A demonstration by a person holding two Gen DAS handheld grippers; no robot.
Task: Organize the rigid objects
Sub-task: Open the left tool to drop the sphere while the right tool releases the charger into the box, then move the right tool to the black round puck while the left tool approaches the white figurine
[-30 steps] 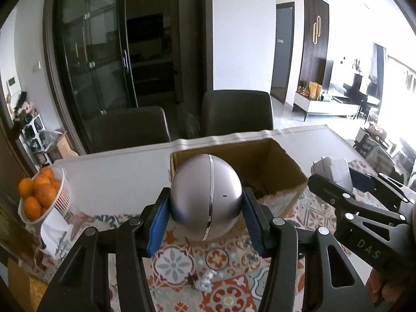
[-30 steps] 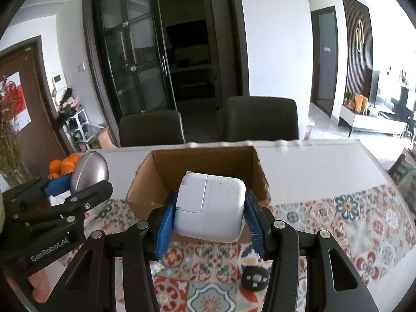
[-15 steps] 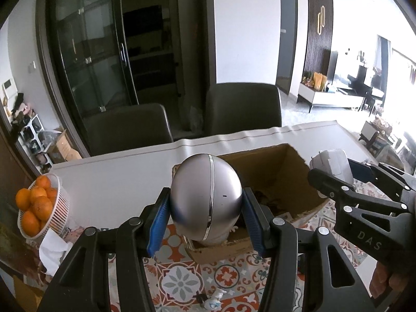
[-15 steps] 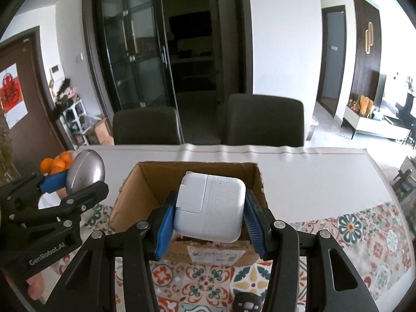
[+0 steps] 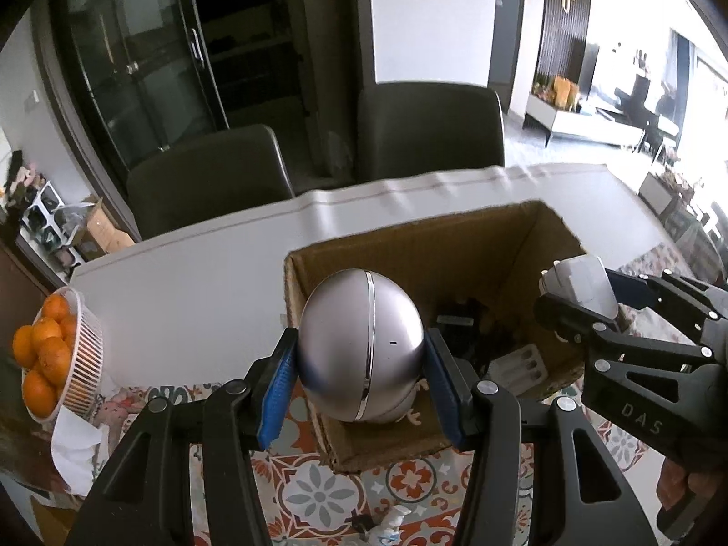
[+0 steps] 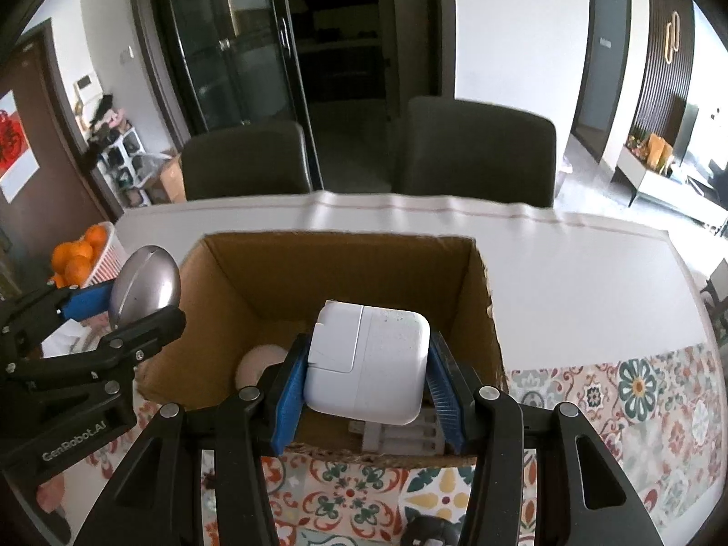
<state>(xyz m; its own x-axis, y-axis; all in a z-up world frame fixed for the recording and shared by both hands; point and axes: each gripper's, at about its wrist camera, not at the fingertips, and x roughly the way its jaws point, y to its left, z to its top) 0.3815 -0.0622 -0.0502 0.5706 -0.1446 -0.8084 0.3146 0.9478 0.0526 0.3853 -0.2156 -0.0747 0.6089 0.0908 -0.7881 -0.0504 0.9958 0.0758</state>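
Silver egg-shaped speaker (image 5: 359, 346) clamped in my left gripper (image 5: 359, 386), white charger (image 6: 367, 366) in my right gripper (image 6: 366, 391); both now over the cardboard box (image 6: 346, 268), closer than before.

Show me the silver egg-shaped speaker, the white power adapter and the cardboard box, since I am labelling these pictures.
silver egg-shaped speaker (image 5: 359, 346): left wrist view, on its front shell.
white power adapter (image 6: 368, 364): right wrist view, on its top face.
cardboard box (image 6: 336, 273): right wrist view, on its inner far wall.
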